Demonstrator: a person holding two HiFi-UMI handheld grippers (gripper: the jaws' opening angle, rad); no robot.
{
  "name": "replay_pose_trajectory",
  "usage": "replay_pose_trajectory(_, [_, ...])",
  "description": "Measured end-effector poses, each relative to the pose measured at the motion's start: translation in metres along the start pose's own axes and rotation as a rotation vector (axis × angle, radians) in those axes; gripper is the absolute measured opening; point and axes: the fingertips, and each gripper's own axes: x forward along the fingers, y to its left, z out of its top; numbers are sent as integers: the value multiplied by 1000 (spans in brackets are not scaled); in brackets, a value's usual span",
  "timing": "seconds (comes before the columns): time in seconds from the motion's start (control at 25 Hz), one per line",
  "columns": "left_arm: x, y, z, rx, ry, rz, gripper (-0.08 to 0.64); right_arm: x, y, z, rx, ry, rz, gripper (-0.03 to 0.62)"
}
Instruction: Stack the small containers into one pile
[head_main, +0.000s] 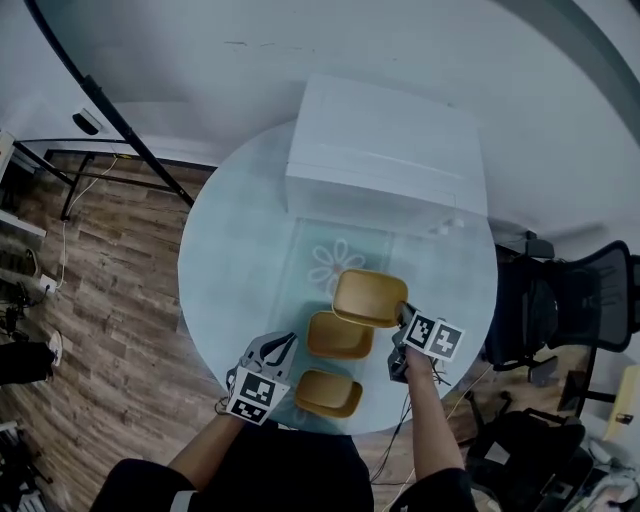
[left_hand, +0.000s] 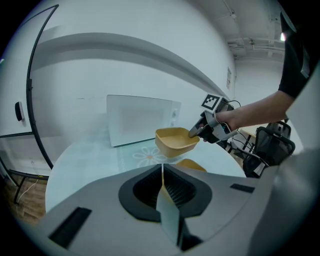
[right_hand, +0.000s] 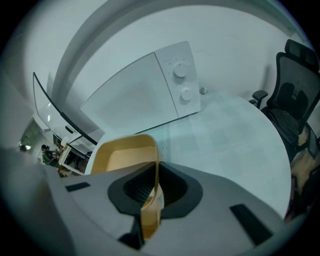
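A round table (head_main: 230, 260) with a pale, frosted glass top stands on a wood floor (head_main: 110, 270). At its far side sits a white box-shaped appliance (head_main: 385, 150), long side toward the middle of the table, with two round knobs (right_hand: 182, 82) on one end of its front. Just in front of it a white flower (head_main: 338, 262) is printed on the glass. Nearer the front edge two yellow containers rest on the top, open side up: one (head_main: 340, 337) close to the flower, the other (head_main: 328, 393) just beside it at the rim.
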Motion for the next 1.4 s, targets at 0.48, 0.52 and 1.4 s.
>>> replay_pose_trajectory(0.48, [-20,-8,-11,29,-2,-45,21,-48,10,-62,55,-10,-15,38])
replay_pose_trajectory(0.52, [-21,-9,-12,32,-3,-51,21,-51,11,-68,61,-10,-15,37])
replay_pose_trajectory(1.4, [-49,-24,-32,71,-6,-115,21,-101,41,-161,73,1,-20,37])
